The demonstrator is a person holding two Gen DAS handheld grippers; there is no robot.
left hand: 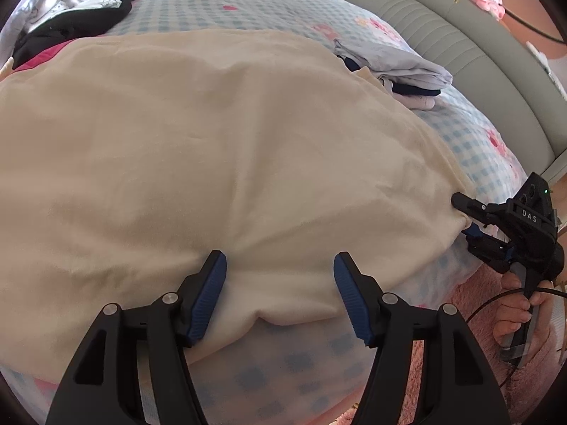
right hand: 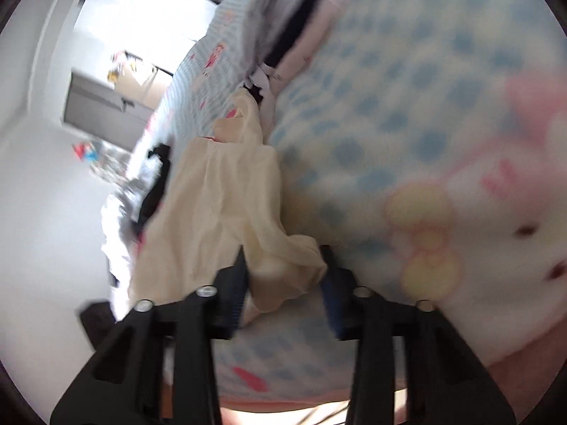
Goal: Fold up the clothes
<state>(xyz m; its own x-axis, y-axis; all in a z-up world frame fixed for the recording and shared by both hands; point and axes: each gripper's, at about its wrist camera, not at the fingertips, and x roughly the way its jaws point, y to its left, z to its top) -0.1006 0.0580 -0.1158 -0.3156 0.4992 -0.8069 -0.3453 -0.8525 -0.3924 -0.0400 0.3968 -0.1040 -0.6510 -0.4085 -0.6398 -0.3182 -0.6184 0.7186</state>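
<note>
One legible marking: "DAS" on my right gripper (left hand: 460, 217) body. Cream garment (left hand: 219, 148) spread on checked bed sheet (left hand: 471, 134). Right jaws straddle bunched corner; clamping uncertain. Left gripper (left hand: 280, 294) jaws apart over near hem.

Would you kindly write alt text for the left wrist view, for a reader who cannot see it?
A cream garment lies spread over a blue-checked bed sheet, with the left gripper open over its near hem. At the right, the hand-held right gripper has the garment's edge between its fingers; folded clothes and a dark pile lie beyond.
</note>
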